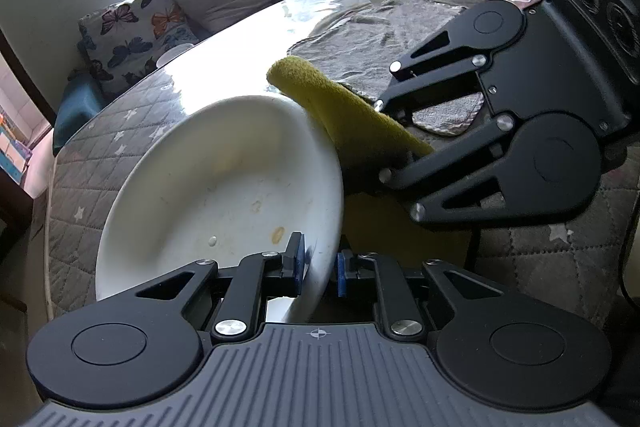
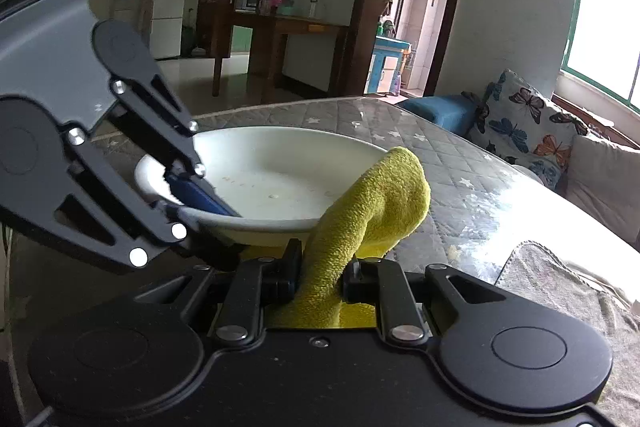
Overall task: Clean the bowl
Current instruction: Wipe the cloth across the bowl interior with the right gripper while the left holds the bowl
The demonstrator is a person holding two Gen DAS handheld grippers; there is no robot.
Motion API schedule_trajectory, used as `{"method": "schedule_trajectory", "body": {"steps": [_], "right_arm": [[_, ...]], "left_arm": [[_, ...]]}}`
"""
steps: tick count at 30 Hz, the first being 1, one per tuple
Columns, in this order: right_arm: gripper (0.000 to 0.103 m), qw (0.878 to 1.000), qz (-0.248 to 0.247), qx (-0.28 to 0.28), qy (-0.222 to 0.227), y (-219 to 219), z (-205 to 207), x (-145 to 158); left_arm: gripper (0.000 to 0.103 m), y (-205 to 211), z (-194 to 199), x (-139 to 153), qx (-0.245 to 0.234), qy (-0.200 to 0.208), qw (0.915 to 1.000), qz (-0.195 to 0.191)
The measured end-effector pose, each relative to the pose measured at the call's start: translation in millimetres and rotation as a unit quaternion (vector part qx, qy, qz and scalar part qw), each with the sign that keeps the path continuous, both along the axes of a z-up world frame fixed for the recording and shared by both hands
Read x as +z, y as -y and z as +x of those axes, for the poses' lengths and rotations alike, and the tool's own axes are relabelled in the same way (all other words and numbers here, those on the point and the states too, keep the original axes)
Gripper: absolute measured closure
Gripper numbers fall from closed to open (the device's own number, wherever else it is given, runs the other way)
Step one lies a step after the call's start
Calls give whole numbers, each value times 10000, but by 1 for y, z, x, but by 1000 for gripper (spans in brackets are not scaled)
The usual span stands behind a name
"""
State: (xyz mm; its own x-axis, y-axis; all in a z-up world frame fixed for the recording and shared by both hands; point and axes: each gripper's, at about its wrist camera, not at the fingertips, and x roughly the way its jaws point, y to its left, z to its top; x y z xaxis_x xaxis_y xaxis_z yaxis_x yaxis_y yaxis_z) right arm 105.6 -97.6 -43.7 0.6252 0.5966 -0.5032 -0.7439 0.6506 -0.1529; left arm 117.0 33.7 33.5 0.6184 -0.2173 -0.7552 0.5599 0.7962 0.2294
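In the left wrist view the left gripper (image 1: 320,267) clamps the near rim of the white bowl (image 1: 224,195), tilted above the table (image 1: 120,147), while in the right wrist view the right gripper (image 2: 322,273) grips the yellow cloth (image 2: 372,199) beside the bowl's rim.

1. The bowl (image 1: 224,195) is placed on the table (image 1: 100,163), its near rim between the left gripper (image 1: 320,269) fingers.
2. The cloth (image 1: 340,107) is located right of the bowl, draped at its rim.
3. A towel (image 1: 380,39) is spread behind the cloth.
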Motion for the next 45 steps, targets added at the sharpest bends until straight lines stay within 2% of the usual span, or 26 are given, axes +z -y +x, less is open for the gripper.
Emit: {"method": "schedule_trajectory", "body": {"steps": [18, 36, 45], "right_arm": [[83, 9998, -117, -169, 66, 4, 23, -4], [83, 9999, -26, 84, 85, 2, 5, -3], [83, 9994, 12, 325, 92, 1, -11, 0]], "left_arm": [[86, -8, -9, -6, -112, -68, 9999, 75], [85, 7, 1, -7, -123, -3, 9997, 188], [85, 15, -15, -8, -175, 47, 9996, 235]]}}
